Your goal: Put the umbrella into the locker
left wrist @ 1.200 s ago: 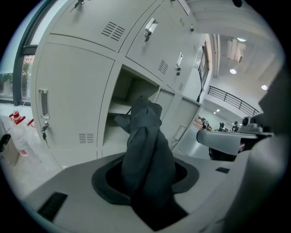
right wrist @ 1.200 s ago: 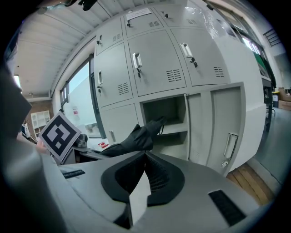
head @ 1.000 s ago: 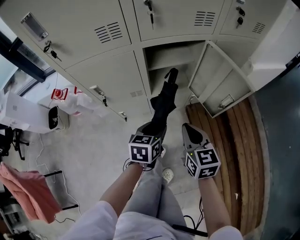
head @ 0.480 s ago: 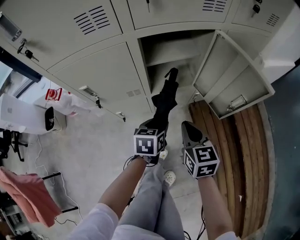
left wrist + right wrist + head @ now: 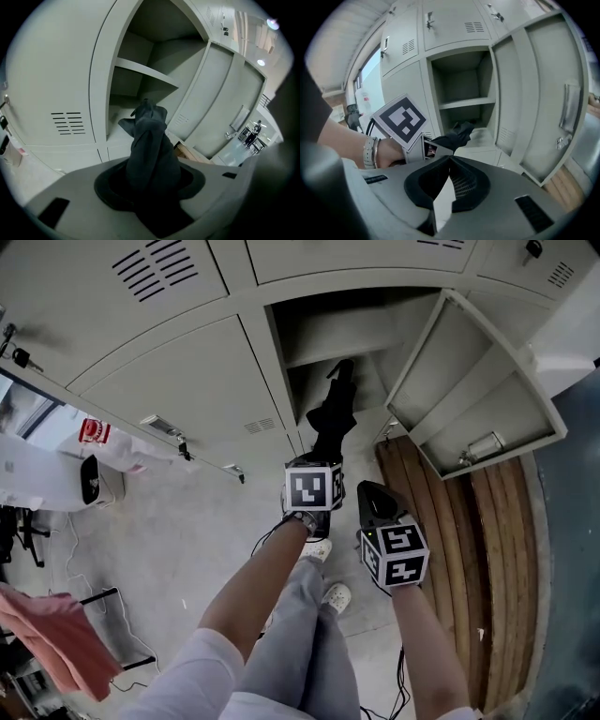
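Ahead, a bank of pale grey lockers (image 5: 187, 362) fills the upper part of the head view. One locker (image 5: 323, 329) in it stands open, its door (image 5: 469, 381) swung out to the right, and a shelf (image 5: 145, 72) splits the inside into an upper and a lower space. Below the lockers lies a light concrete floor (image 5: 169, 521), with a strip of wooden planks (image 5: 487, 549) under the open door. At the left a pink cloth (image 5: 47, 634) hangs, and a red-and-white bag (image 5: 94, 432) sits against the locker fronts.

The umbrella (image 5: 330, 418) is black and folded. It slants up from the left hand-held gripper (image 5: 150, 180), and its far end reaches the mouth of the open locker's lower space, under the shelf. The left hand-held gripper's jaws are clamped on the umbrella's near end, its fabric bunched between them. The right hand-held gripper (image 5: 449, 164) is just beside the left one, clear of the umbrella, with its jaws together and nothing between them.
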`<state>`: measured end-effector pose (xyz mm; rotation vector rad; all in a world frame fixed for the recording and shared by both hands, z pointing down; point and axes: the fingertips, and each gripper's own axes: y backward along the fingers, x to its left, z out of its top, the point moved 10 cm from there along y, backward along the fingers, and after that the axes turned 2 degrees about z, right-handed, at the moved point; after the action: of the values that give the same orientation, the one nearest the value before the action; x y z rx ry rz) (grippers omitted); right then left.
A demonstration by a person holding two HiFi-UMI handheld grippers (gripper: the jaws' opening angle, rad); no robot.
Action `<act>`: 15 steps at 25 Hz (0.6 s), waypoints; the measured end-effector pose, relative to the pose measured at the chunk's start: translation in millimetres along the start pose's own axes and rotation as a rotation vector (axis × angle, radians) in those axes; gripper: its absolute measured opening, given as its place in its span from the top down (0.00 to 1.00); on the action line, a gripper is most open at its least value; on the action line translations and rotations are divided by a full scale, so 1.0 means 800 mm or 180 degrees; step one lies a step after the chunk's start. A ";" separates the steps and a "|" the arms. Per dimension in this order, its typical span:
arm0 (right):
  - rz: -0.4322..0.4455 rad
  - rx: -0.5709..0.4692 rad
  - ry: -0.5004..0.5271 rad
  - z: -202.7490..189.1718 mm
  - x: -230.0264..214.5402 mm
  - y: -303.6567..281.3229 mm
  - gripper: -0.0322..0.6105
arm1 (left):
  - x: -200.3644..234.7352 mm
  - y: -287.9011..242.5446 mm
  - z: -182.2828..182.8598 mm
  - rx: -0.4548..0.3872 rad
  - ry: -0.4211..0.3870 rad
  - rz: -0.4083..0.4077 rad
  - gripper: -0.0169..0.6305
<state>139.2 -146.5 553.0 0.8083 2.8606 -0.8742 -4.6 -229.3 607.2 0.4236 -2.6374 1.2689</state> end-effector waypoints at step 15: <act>-0.0096 -0.0071 -0.0284 0.011 -0.048 -0.054 0.92 | 0.019 -0.108 0.063 0.0042 0.0000 0.0282 0.67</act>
<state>149.7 -200.0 574.6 0.7071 2.8069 -0.8571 7.5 -323.1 643.8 0.3116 -2.6764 1.3127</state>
